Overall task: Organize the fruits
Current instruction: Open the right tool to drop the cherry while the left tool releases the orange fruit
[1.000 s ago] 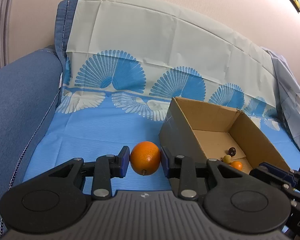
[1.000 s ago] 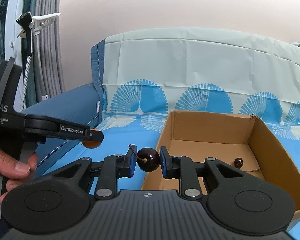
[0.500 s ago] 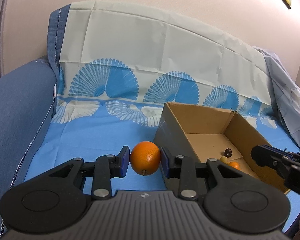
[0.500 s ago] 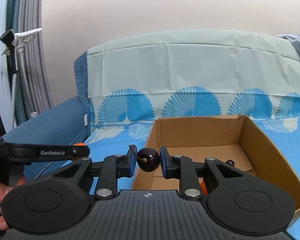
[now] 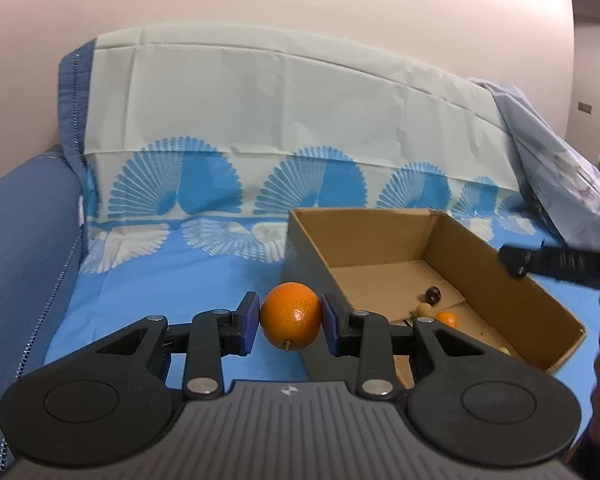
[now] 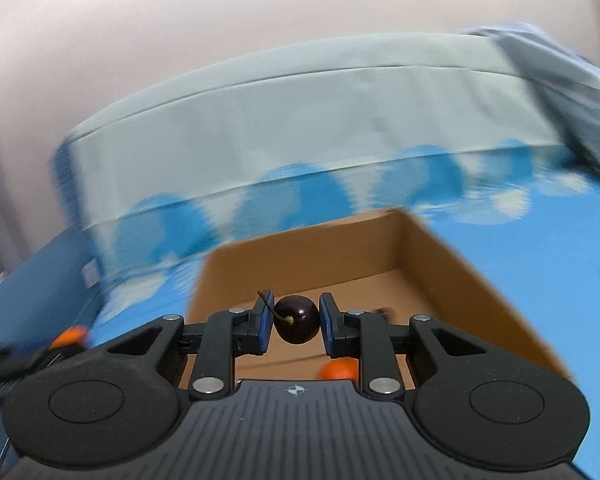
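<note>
While its blue pads pressed both sides of the orange (image 5: pixel 290 317), the left gripper (image 5: pixel 289 323) sat clenched on that fruit, held off the blue patterned sheet (image 5: pixel 160 280) just left of the cardboard box (image 5: pixel 500 276); inside the box lay a dark cherry (image 5: pixel 433 293), a pale small fruit (image 5: pixel 423 309) and a small orange fruit (image 5: pixel 446 319), with the other gripper's dark tip above the box's right wall. Right wrist view, blurred: the right gripper (image 6: pixel 293 325) was nearly fully closed, grasping a dark cherry (image 6: pixel 297 319) with its stem up-left, in front of the open box (image 6: pixel 460 264), a small orange fruit (image 6: pixel 338 370) visible below.
</note>
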`<state>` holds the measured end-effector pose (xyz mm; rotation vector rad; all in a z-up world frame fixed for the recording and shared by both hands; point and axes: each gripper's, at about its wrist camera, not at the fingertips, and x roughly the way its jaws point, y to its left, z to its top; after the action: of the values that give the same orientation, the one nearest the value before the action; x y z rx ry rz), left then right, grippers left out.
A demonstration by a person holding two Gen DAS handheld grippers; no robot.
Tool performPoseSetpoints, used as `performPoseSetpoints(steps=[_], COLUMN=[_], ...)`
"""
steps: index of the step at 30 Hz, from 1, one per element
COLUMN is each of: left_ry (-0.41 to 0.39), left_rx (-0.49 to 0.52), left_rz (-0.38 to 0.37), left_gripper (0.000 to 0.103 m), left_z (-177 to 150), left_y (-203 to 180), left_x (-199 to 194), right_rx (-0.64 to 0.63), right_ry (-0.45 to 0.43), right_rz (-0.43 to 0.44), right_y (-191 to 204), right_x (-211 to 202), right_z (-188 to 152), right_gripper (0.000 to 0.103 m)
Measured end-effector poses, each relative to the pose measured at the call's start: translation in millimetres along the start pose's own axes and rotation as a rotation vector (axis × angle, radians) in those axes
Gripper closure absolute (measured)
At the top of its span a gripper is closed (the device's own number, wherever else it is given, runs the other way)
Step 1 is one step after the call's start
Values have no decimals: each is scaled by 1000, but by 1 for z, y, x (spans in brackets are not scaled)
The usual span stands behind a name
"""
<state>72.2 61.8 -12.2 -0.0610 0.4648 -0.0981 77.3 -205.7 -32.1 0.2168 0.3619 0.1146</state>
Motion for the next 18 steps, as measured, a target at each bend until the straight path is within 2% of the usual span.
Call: performPoseSetpoints(steps=[2,5,12,15,16,17,18], left_ry=[36,40,34,29,32,30,19], left_rx=[-22,-24,33,43,42,34,25], left_rz=[-41,-74,-105,-80,-63,-62,-74], left_gripper=[66,66,66,65,63,50,33], left_z=[0,2,37,56,61,64,66], left_y=[-6,-24,-83,-99,-102,-104,-104], left_x=[3,5,38,56,59,60,56], right_rx=[60,135,174,167,168,168,163], right_ry=[-18,-24,-15,4,20,33,45], right_rz=[-102,-178,-238,-234,-221,-217,-224], right_y=[-20,-42,-59,-58,-57,-56,-54], right_x=[2,5,16,23,26,27,29], right_z=[9,17,20,19,20,19,18], right_gripper=[78,78,76,72,53,28,19])
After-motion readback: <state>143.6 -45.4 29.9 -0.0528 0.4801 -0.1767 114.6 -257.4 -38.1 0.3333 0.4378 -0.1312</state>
